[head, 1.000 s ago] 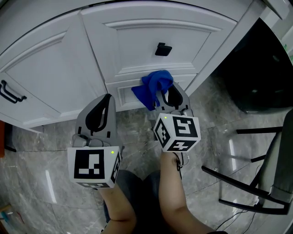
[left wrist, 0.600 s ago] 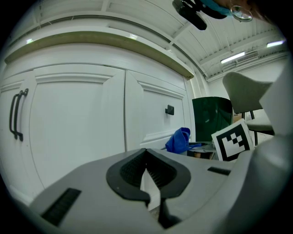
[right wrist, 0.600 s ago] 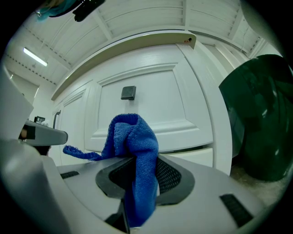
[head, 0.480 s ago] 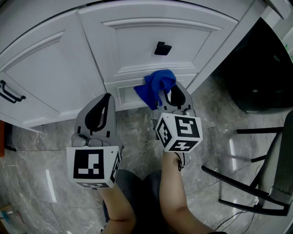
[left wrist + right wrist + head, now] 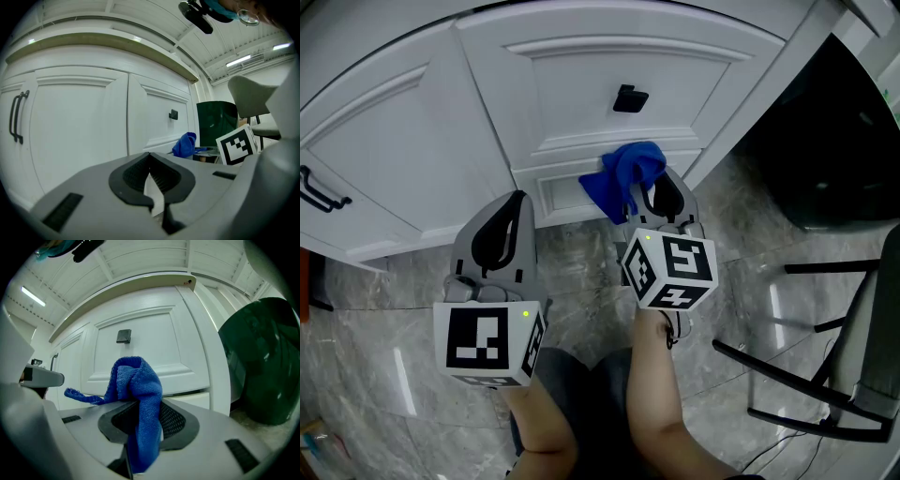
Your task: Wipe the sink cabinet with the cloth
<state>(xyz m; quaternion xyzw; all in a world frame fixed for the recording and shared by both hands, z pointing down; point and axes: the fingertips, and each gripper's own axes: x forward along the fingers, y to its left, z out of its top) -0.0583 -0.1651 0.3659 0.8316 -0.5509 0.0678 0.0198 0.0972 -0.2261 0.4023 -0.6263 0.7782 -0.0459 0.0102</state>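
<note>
Overhead, the head view alone takes in both tools at once. The right gripper (image 5: 654, 195) points toward 12 o'clock at the sink cabinet (image 5: 581, 103), and the blue cloth (image 5: 624, 176) bunches above its tips, over the bottom rail of the door that carries the black knob (image 5: 628, 97). This view does not show whether the cloth touches the rail. The left gripper (image 5: 508, 225) hangs at about 8 o'clock from the cloth, over the marble floor (image 5: 581, 272), clear of the cabinet. A black chair frame (image 5: 811, 356) stands at 4 o'clock.

Only the left gripper view settles that tool's state: the left gripper (image 5: 151, 172) has its jaws pressed together on nothing. It also shows a bar handle (image 5: 16, 117) at 9 o'clock, and at 3 o'clock the cloth (image 5: 185, 145) beside the other tool's marker cube (image 5: 236, 144).

Up close, the right gripper view shows the right gripper (image 5: 140, 417) pinching the cloth (image 5: 138, 390). Its folded bulk rises above the pads and a thin tail trails toward 9 o'clock. The knob (image 5: 123, 336) sits at 12 o'clock, and a dark green bin (image 5: 262, 376) at 3 o'clock.
</note>
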